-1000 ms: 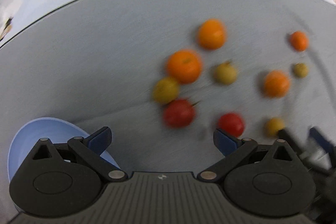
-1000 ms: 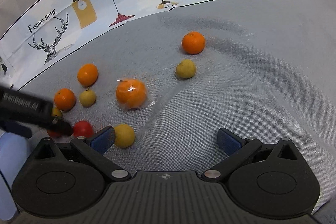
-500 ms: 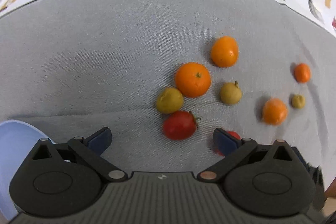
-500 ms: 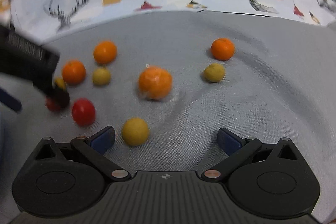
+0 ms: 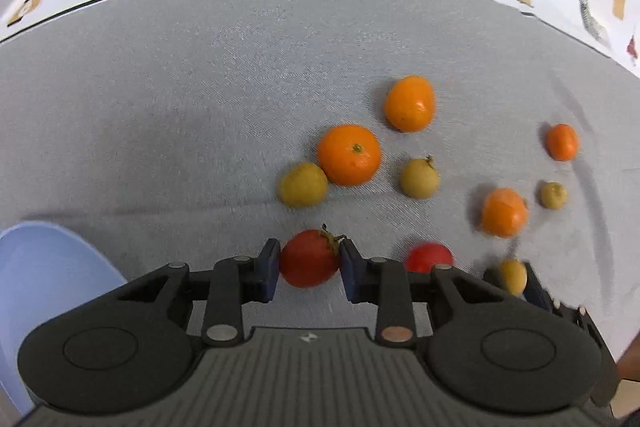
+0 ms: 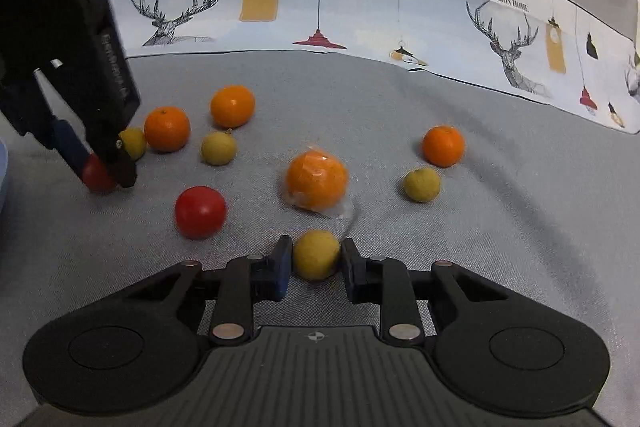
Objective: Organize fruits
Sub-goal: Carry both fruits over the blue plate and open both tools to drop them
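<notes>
Pinching a red tomato [image 5: 309, 259], the left gripper [image 5: 308, 269] is seen closed. A yellow fruit [image 6: 316, 254] is clamped by the right gripper [image 6: 315, 267]. Only the left wrist view shows the blue bowl [image 5: 44, 267].

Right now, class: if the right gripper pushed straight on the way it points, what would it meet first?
The right gripper, already shut on a yellow fruit, would probably meet the plastic-wrapped orange just beyond; depth is uncertain.

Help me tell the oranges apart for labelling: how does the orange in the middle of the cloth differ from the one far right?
In the right wrist view, the middle orange sits in a clear plastic wrap that trails onto the grey cloth; the far-right orange is bare. The middle one looks larger, though it lies nearer the camera. The far-right one is the deeper orange. Both are round, lie loose, and are touched by neither gripper.
</notes>
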A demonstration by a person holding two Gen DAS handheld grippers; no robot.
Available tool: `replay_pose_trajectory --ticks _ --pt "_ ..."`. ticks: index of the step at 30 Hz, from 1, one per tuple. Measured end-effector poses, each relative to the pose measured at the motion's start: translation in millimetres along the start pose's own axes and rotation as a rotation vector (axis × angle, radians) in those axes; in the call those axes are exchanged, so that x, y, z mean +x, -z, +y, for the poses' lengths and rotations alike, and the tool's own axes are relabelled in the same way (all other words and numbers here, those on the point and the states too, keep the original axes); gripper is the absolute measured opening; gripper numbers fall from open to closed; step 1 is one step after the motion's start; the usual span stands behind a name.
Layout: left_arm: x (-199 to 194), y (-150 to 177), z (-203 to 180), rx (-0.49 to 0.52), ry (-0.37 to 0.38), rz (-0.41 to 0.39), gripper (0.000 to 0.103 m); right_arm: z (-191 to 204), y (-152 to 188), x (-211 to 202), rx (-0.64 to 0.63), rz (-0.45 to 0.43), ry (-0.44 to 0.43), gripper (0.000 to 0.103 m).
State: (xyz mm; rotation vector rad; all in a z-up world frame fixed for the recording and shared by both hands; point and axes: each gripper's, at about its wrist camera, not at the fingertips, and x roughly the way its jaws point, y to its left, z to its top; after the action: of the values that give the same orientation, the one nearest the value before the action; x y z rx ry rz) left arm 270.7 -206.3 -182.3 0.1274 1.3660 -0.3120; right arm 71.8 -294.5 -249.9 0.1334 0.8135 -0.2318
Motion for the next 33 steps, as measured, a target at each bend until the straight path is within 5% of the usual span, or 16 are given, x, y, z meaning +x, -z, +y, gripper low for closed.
replay_pose_trajectory --ticks 4,11,17,33 --pt "-28 16 1 -0.004 0.025 -0.033 0.035 -16 -6 -8 0.085 -0.091 0.050 0.027" --pt "-92 68 30 -0.055 -0.004 -0.075 0.035 -33 -3 -9 0.152 -0.067 0.058 0.027" --pt "-142 125 73 -0.124 -0.049 -0.126 0.036 -23 -3 -52 0.119 -0.100 0.047 0.027" --pt "-213 242 158 -0.243 -0.005 -0.223 0.035 65 9 -232 -0.003 -0.091 -0.296 0.027"
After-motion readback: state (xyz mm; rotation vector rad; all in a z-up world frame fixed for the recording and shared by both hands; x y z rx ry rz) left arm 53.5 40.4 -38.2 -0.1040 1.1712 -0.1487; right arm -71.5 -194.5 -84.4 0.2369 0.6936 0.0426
